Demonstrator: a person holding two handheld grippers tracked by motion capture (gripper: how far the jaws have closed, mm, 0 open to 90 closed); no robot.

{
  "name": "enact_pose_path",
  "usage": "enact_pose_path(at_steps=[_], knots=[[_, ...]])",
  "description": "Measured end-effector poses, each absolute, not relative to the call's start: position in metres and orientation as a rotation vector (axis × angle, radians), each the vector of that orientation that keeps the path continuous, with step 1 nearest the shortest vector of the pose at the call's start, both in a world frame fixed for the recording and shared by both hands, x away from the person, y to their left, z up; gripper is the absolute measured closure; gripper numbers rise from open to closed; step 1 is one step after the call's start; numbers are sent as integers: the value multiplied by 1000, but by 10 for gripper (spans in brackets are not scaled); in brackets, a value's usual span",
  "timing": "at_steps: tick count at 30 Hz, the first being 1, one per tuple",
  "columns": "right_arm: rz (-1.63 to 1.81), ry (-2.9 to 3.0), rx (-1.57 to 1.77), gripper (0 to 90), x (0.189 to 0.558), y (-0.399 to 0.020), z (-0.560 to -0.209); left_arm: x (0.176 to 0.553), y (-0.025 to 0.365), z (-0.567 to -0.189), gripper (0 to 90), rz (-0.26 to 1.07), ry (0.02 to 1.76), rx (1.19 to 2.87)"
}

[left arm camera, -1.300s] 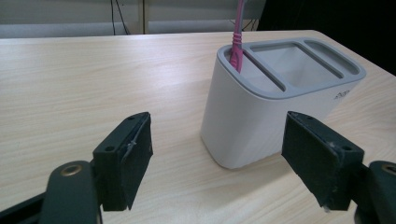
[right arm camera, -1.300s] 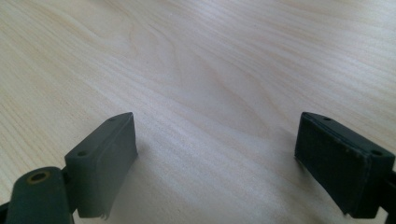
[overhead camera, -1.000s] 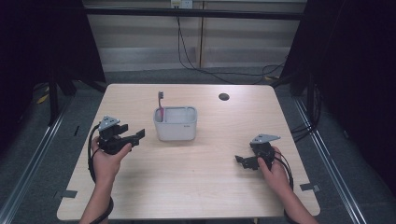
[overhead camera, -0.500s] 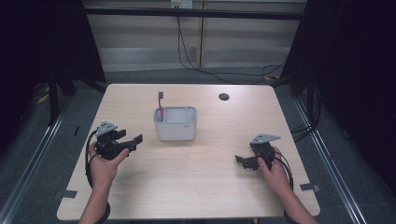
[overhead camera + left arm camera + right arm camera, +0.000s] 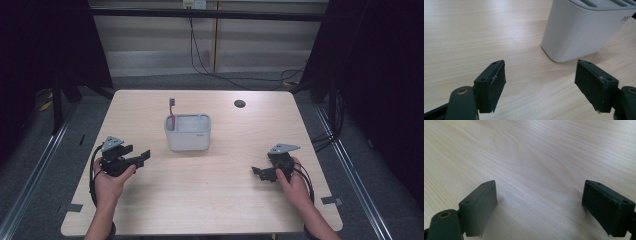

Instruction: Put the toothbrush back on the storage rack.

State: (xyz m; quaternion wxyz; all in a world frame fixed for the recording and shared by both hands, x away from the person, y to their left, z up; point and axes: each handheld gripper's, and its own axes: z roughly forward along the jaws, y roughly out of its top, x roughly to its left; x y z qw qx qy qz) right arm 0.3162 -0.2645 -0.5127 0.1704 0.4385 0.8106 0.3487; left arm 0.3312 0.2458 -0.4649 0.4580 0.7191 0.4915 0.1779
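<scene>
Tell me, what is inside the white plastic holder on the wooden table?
A red-handled toothbrush stands in the left end of the white plastic holder, head up. Its lower part is hidden by the wall.

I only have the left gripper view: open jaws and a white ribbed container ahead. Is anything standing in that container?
Observer: Yes. In the high view a red toothbrush stands upright in the left end of the white container.
Operator: Where is the other gripper?
Observer: The right gripper sits low over the table near its right side, well apart from the container.
Operator: Is it holding anything?
Observer: No. The right gripper view shows its jaws wide apart with bare wood between them.
Operator: Anything else on the table?
Observer: A small dark round spot near the far edge; I cannot tell what it is.
</scene>
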Motion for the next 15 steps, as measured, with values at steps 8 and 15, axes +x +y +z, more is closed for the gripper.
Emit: enact_pose_path(at_steps=[8,15], knots=[[991,2303,1245,123,316,-265,-513,329,252,-470,245,442,1215,1796],[991,2302,1246,123,316,-265,-513,327,256,-477,246,443,1220,1818]])
